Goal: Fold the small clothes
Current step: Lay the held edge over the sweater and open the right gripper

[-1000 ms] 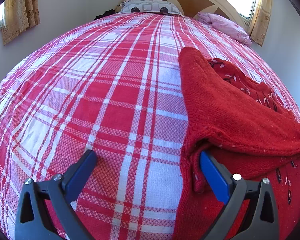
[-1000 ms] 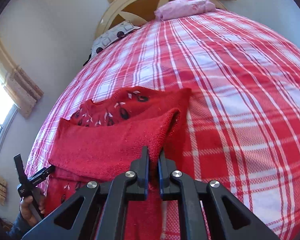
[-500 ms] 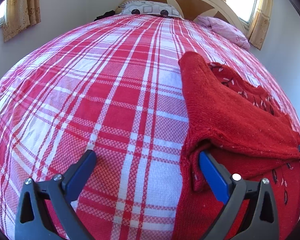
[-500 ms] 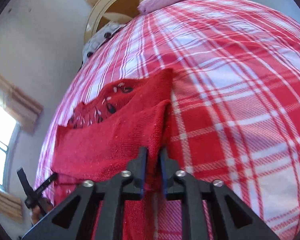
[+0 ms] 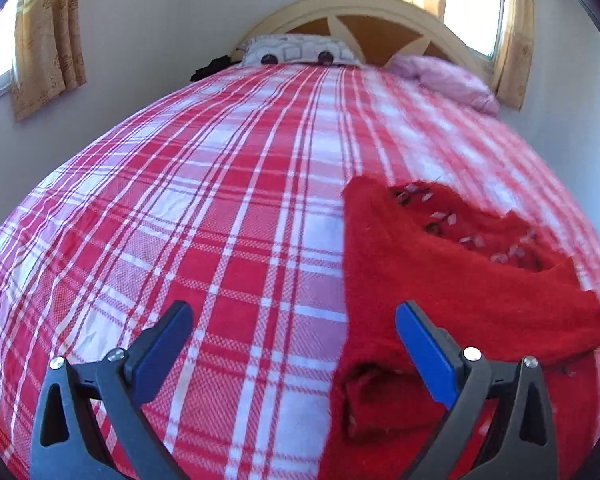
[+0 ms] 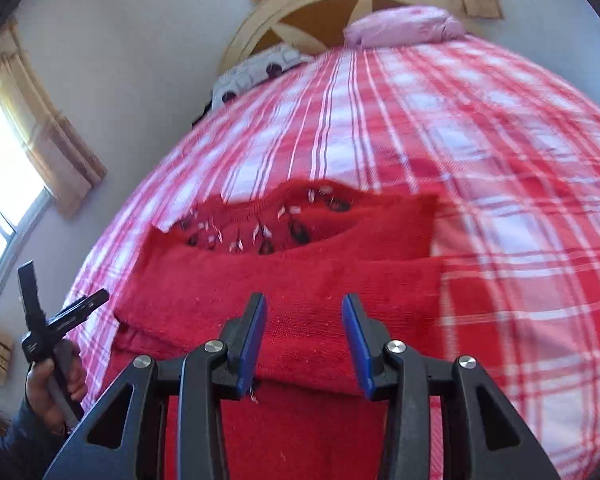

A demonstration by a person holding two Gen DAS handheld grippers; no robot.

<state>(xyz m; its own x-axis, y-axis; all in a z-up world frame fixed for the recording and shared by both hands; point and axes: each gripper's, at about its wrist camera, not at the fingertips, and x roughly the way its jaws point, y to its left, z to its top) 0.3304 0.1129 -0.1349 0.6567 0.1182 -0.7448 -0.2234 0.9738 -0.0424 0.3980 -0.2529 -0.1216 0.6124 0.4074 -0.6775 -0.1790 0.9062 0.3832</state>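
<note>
On a plaid-covered bed, the right gripper (image 6: pixel 304 336) hangs with its blue-padded jaws parted and nothing between them, poised just above the folded edge of a red knitted sweater (image 6: pixel 292 280). The left gripper (image 5: pixel 292 344) is spread wide, grasping nothing; its right pad sits over the sweater's near-left corner while its left pad is over bare bedspread (image 5: pixel 204 216). The sweater lies flat on the red-and-white checked bedspread, its lower part folded up across the body, leaving the neckline and a scatter of small dark and pale motifs exposed beyond the fold. In the right wrist view the person's left hand (image 6: pixel 54 392) grips the other tool's handle at the bed's edge. At the head of the bed, a patterned grey pillow (image 5: pixel 300 50) and a pink pillow (image 5: pixel 444 80) rest against an arched wooden headboard (image 5: pixel 376 12), with curtained windows (image 5: pixel 48 40) on the walls
</note>
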